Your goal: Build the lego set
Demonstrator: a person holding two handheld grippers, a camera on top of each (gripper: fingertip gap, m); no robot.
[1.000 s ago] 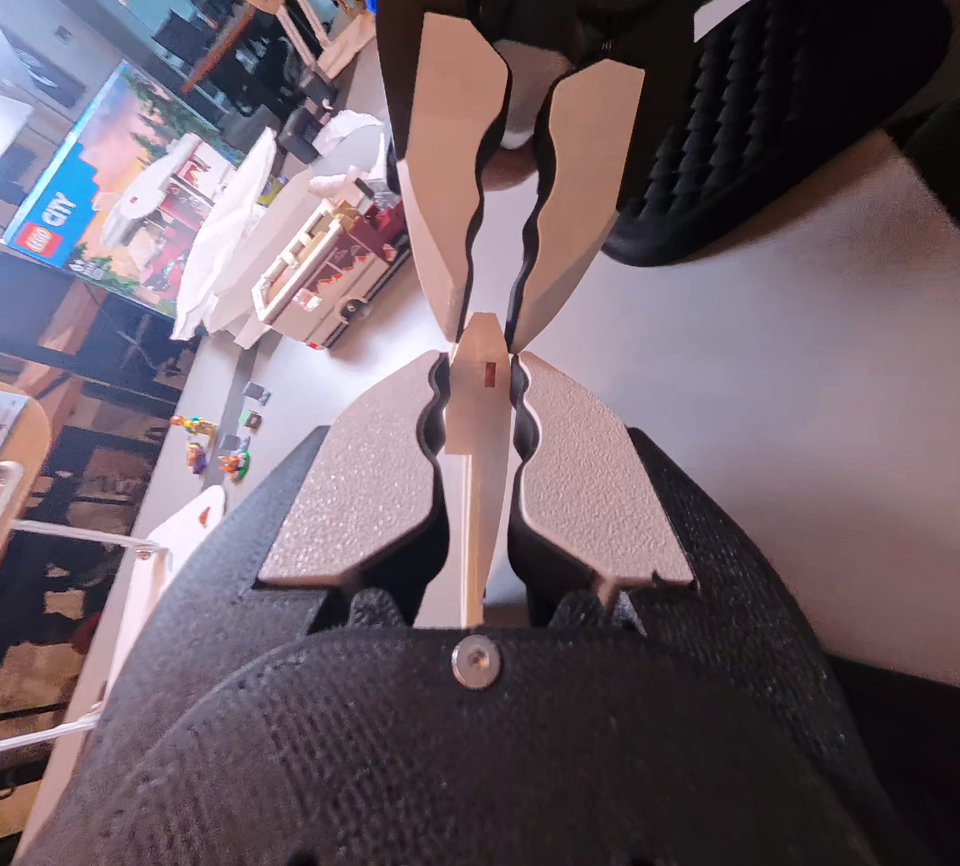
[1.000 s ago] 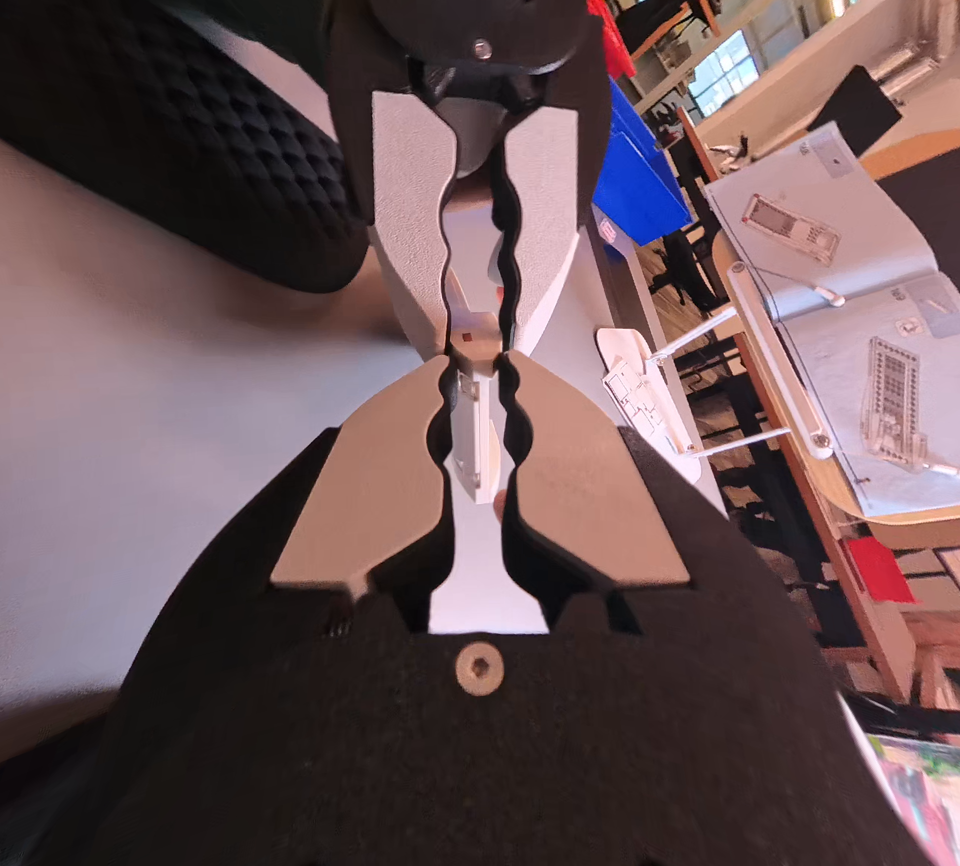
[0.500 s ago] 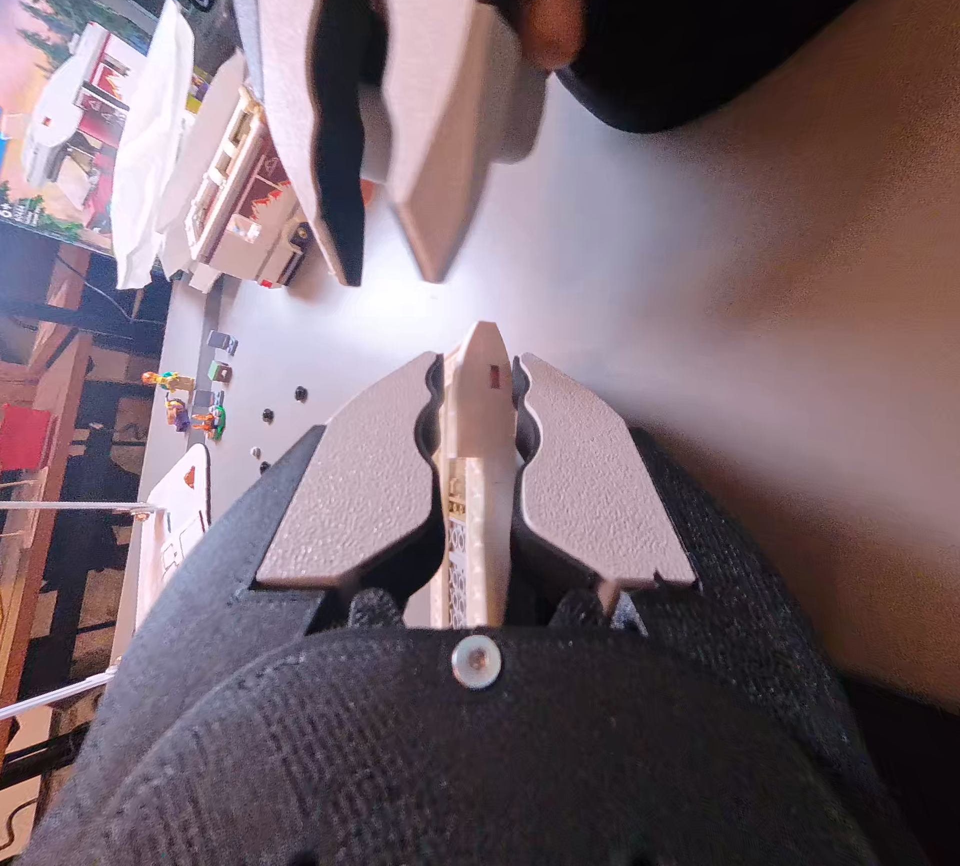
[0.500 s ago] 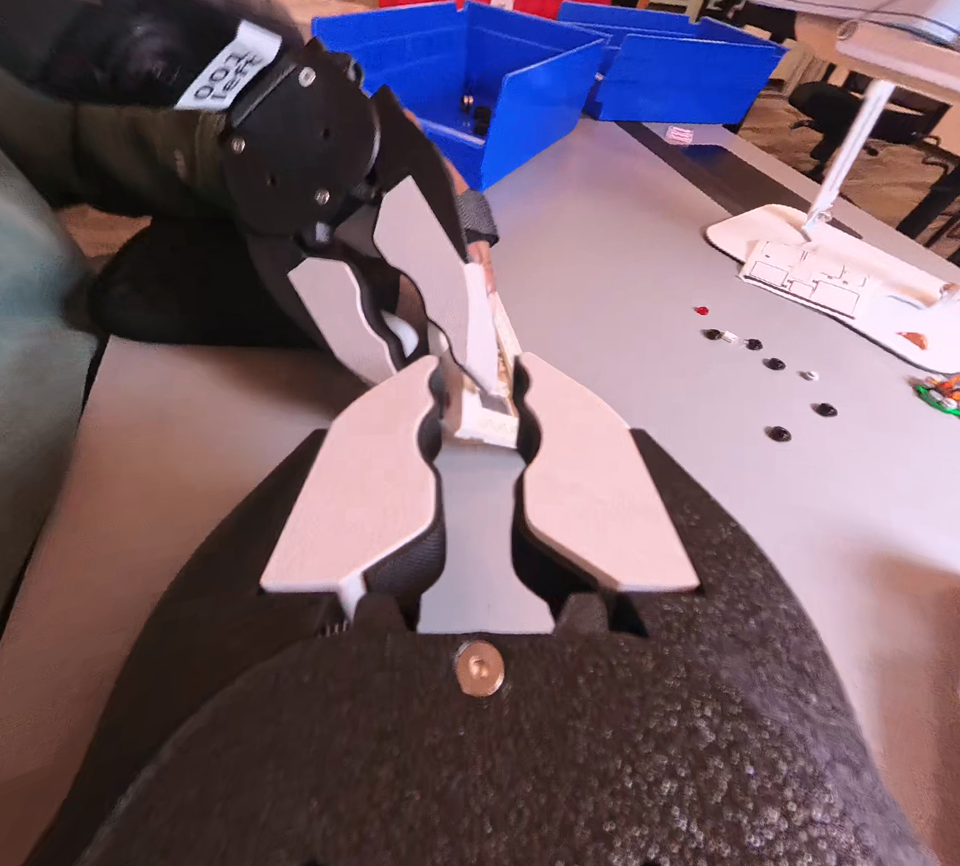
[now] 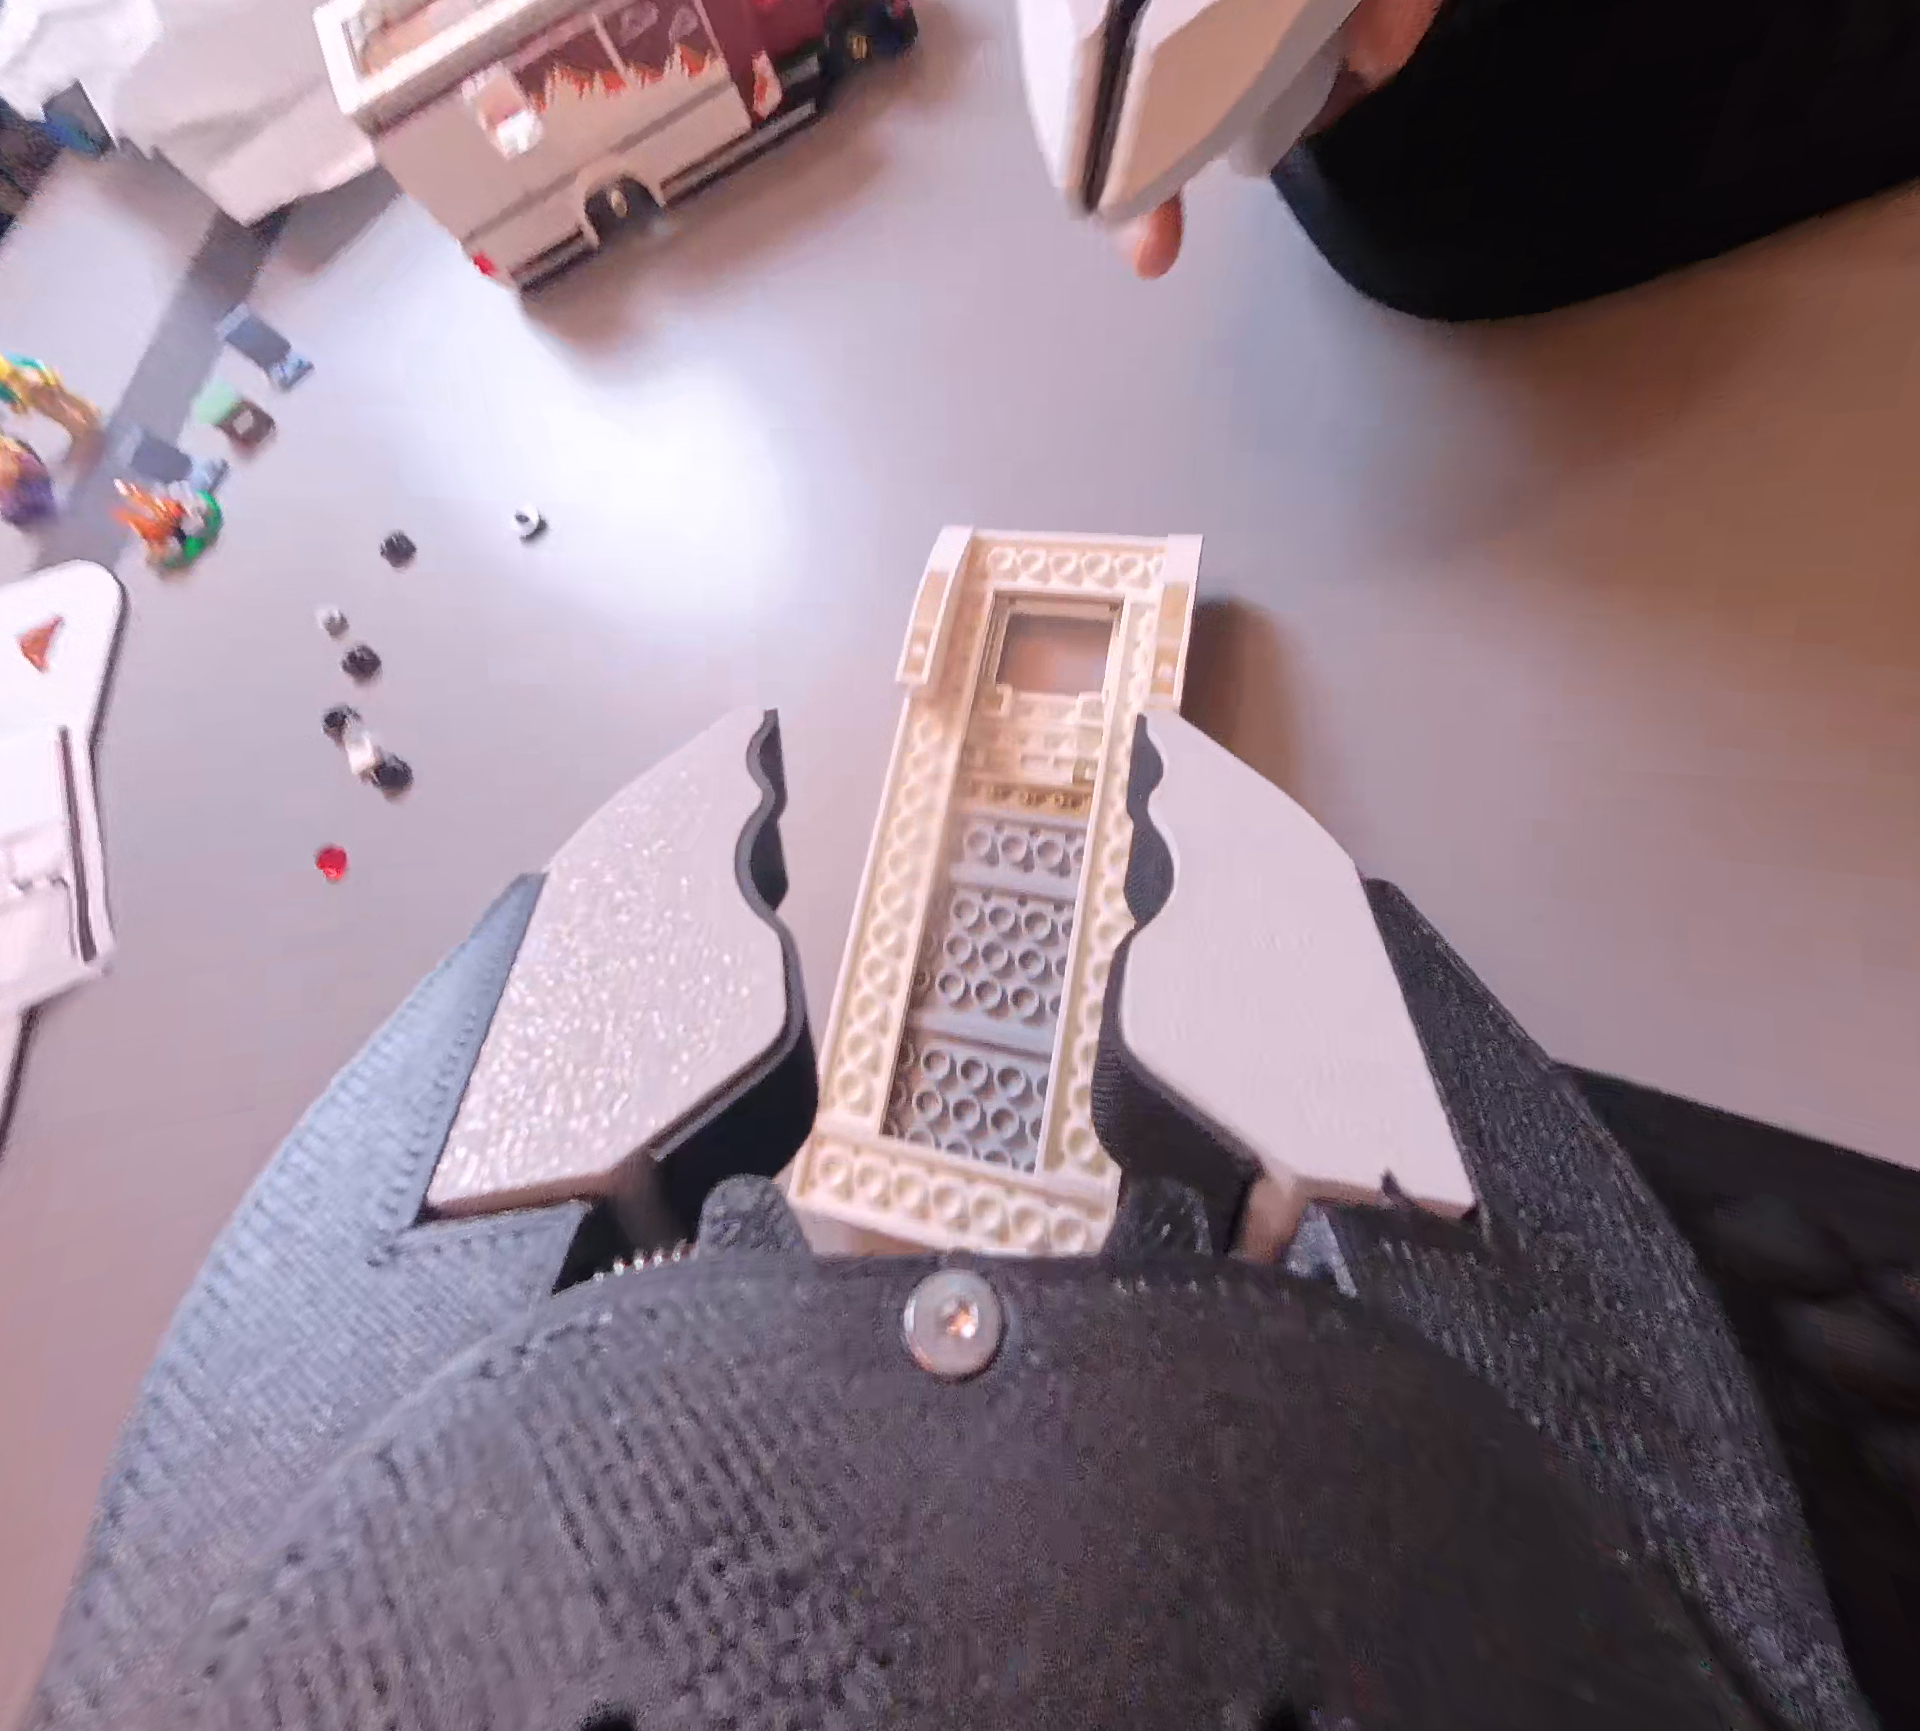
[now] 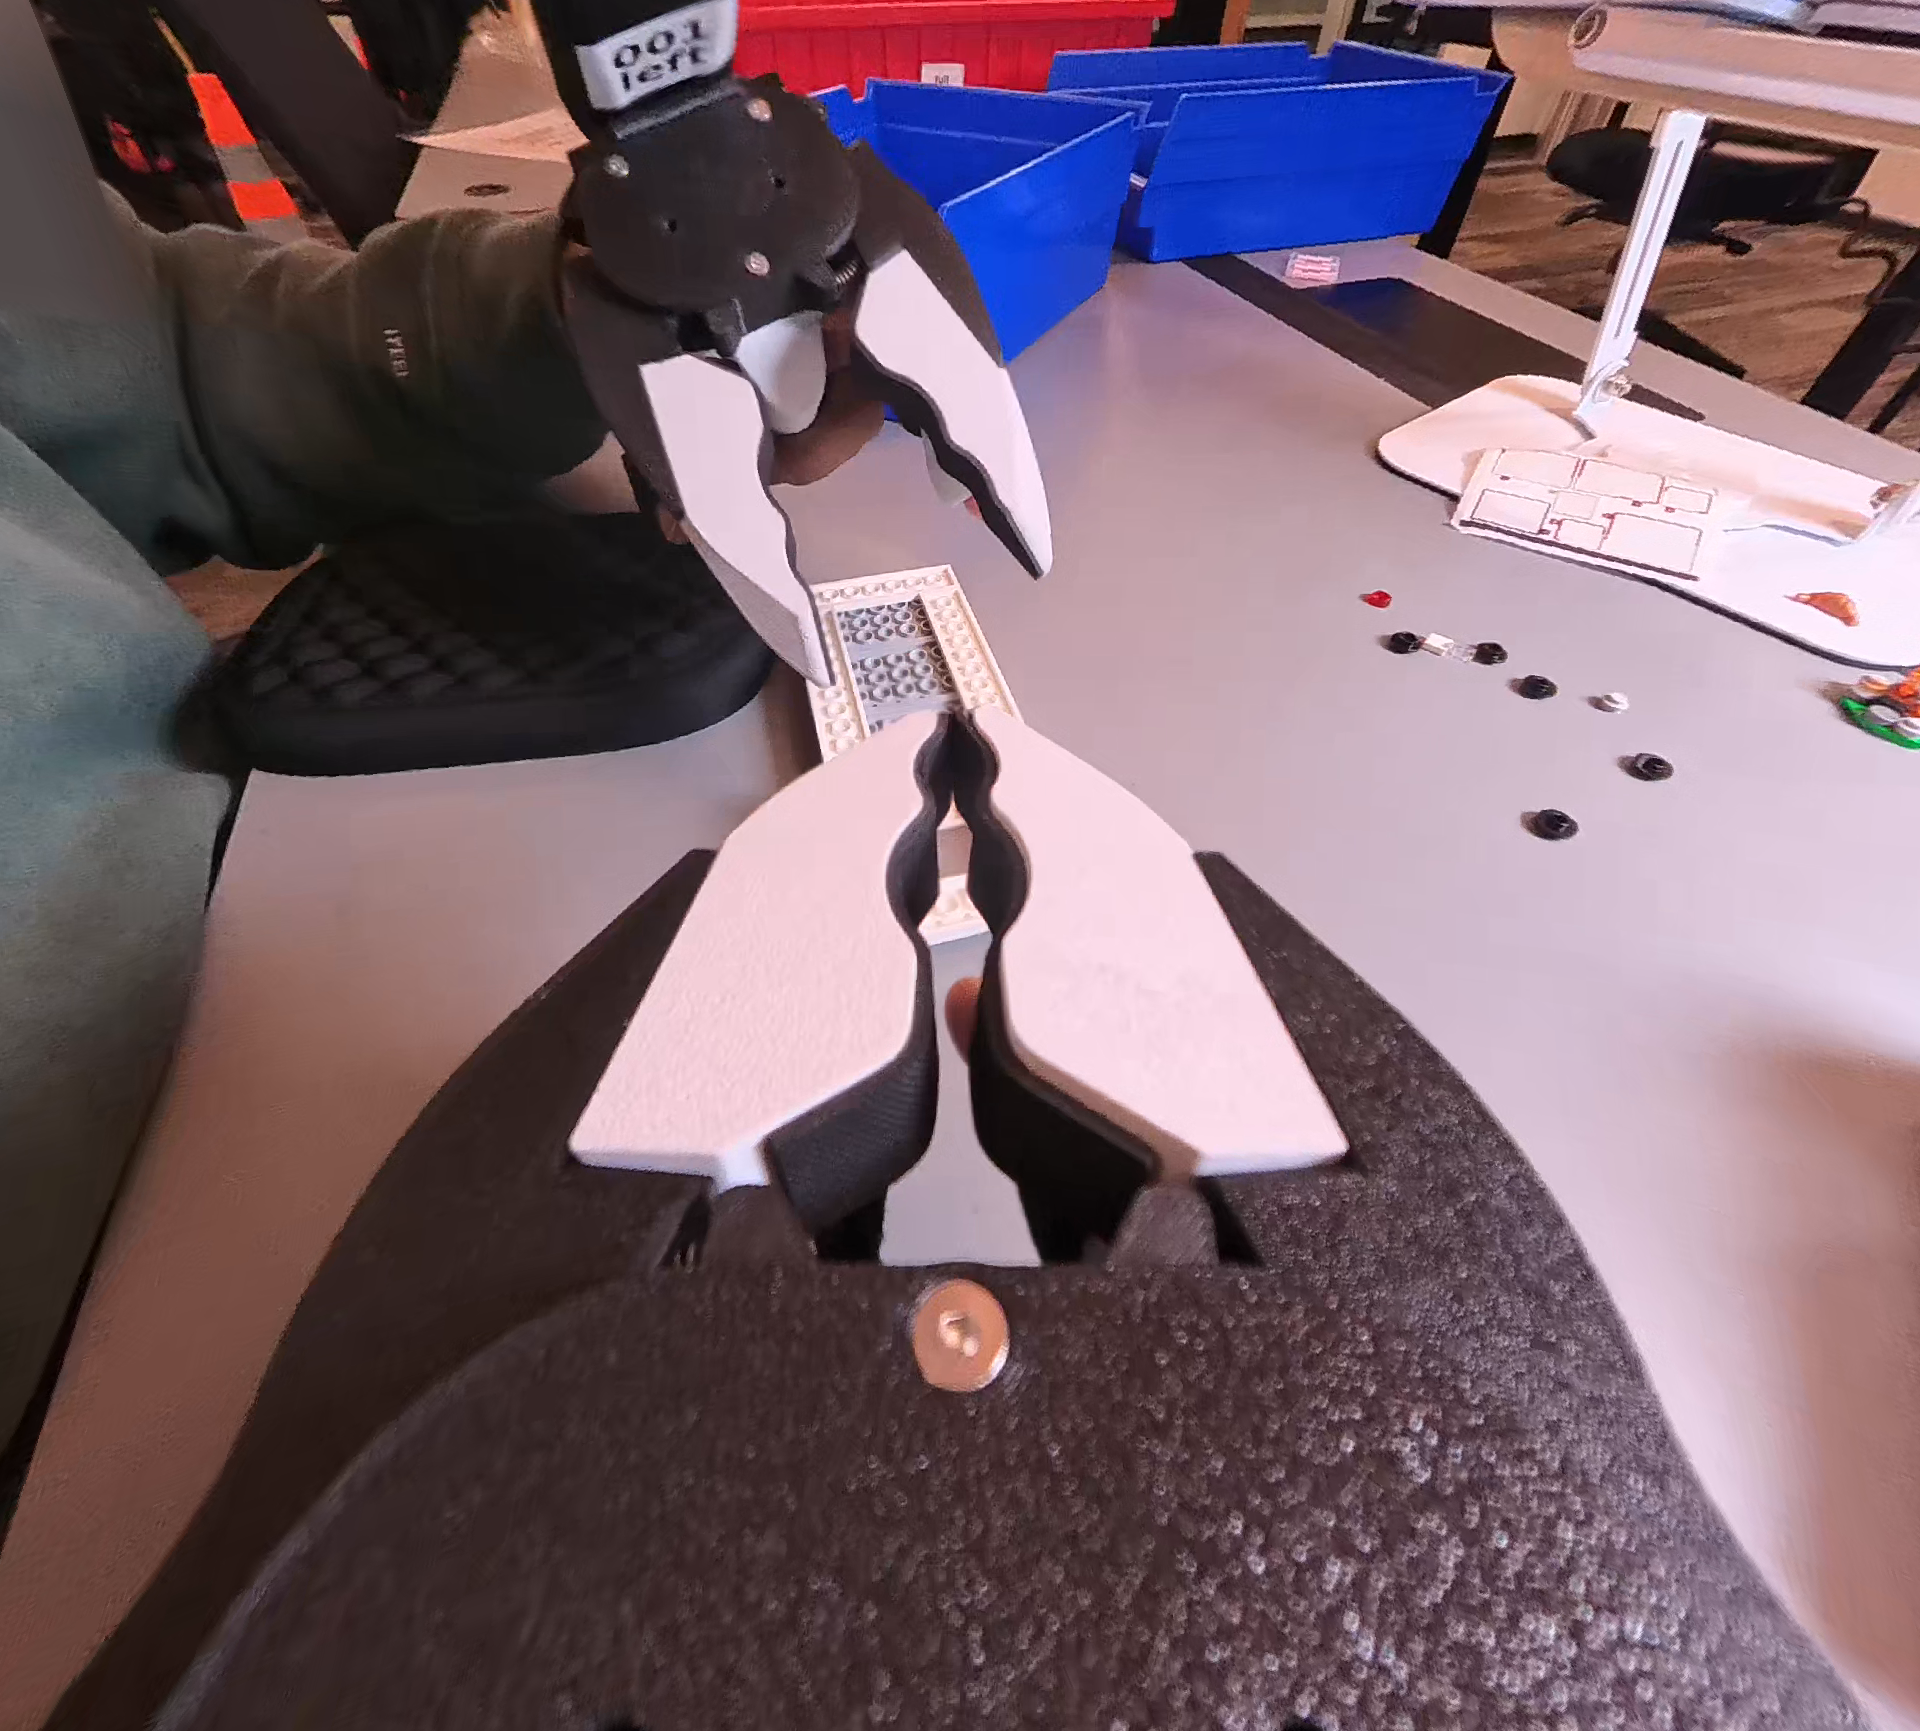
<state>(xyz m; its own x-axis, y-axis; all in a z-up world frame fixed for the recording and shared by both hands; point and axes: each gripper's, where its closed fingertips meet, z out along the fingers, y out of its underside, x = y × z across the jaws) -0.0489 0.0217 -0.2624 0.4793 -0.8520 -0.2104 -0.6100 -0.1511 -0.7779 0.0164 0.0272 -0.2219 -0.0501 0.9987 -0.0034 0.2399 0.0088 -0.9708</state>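
Observation:
A long white Lego roof piece point(image 5: 1018, 902) with grey plates inside lies underside up on the grey table point(image 5: 1455, 642). My left gripper point(image 5: 954, 725) is open and hovers over it, with the piece between the spread fingers and not gripped. The right wrist view shows the same: the left gripper point(image 6: 930, 619) is open above the roof piece point(image 6: 894, 642). My right gripper point(image 6: 961, 725) is shut with nothing between its pads, just above the piece's near end. It also shows in the left wrist view point(image 5: 1101, 185), shut, at the top right.
A partly built white and dark red Lego truck point(image 5: 613, 71) stands at the far left. Small black round parts point(image 5: 364, 663), a red stud point(image 5: 332, 860) and minifigures point(image 5: 166, 518) lie left. Blue bins point(image 6: 1143, 154), an instruction stand point(image 6: 1621, 476) and a black cushion point(image 6: 468, 642) surround the work area. The gap from one gripper's tips to the other's is roughly 8 cm. My left gripper is the nearer one to the red stud point(image 5: 332, 860): about 15 cm, against 25 cm.
The left gripper was shut on the roof piece, held on edge; it has opened and the piece now lies flat on the table. The right gripper let go of the piece's end and closed empty.

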